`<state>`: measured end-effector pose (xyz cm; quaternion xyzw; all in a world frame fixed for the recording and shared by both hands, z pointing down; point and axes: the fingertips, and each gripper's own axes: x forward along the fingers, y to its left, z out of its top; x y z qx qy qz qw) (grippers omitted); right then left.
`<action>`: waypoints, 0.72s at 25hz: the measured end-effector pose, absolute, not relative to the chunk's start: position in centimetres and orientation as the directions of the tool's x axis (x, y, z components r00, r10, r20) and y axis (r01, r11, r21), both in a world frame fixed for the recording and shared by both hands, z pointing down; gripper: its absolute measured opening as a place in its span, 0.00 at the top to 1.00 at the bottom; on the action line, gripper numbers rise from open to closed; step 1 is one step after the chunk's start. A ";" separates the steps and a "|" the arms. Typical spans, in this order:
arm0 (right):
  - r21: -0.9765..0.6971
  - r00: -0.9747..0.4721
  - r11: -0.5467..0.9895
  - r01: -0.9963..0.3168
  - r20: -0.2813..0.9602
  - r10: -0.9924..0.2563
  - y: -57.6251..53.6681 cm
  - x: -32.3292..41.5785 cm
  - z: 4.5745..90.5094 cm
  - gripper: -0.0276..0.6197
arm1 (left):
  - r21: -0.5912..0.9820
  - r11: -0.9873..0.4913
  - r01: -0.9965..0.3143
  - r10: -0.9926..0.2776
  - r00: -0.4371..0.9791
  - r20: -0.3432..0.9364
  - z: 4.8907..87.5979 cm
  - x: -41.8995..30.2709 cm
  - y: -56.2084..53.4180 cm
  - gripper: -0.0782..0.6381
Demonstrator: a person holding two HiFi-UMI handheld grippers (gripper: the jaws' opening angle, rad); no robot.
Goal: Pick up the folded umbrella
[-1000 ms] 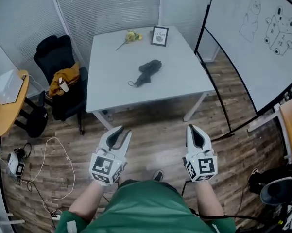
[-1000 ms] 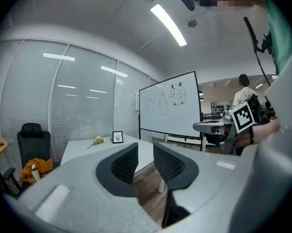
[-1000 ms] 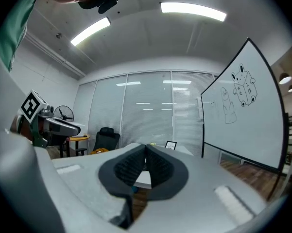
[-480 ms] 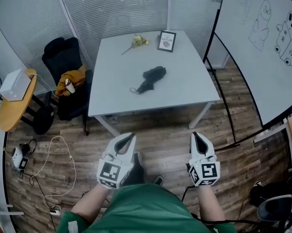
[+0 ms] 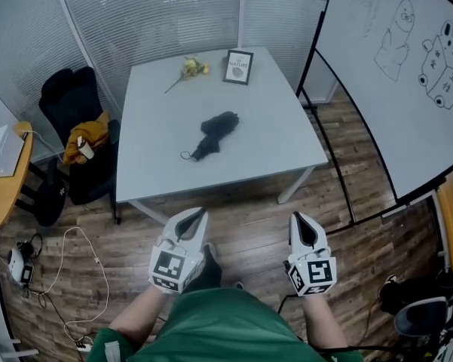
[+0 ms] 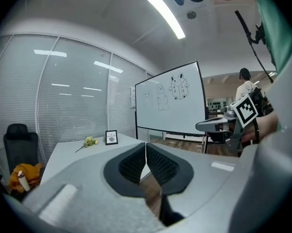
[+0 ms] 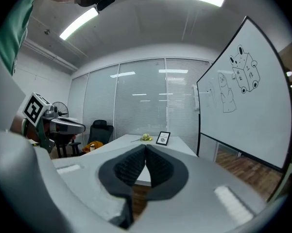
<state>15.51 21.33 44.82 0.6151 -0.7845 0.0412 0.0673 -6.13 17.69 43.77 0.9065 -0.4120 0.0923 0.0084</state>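
A black folded umbrella point(image 5: 212, 133) lies near the middle of a light grey table point(image 5: 158, 127), its strap loop pointing toward the front edge. My left gripper point(image 5: 197, 214) and right gripper point(image 5: 298, 217) hover side by side over the wooden floor, short of the table's front edge and well apart from the umbrella. Both are shut with nothing between the jaws. In the left gripper view the left gripper point(image 6: 146, 144) has its pads pressed together, and the right gripper point(image 7: 146, 146) looks the same in the right gripper view. The umbrella is not seen in either gripper view.
A framed card point(image 5: 238, 67) and a yellow flower point(image 5: 187, 69) sit at the table's far side. A black chair point(image 5: 75, 138) with orange cloth stands left of the table, beside a round wooden table point(image 5: 1, 194). A whiteboard point(image 5: 396, 74) stands at the right. Cables point(image 5: 68, 266) lie on the floor.
The left gripper's jaws have closed from slightly apart to shut. Both grippers have moved closer to the table, and the view has shifted so the table sits further left.
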 end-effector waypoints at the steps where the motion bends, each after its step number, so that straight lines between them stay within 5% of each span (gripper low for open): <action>1: 0.018 -0.233 0.239 -0.971 0.165 -0.958 20.4 15.4 45.1 0.95 | -0.055 -0.661 -0.748 -0.744 0.645 0.173 43.9 -6.1 16.5 0.87; 18: 0.013 -0.236 0.250 -0.968 0.277 -0.931 3.2 7.7 47.6 0.95 | 0.091 -0.652 -0.753 -0.733 0.656 0.179 46.8 -12.1 -4.0 0.87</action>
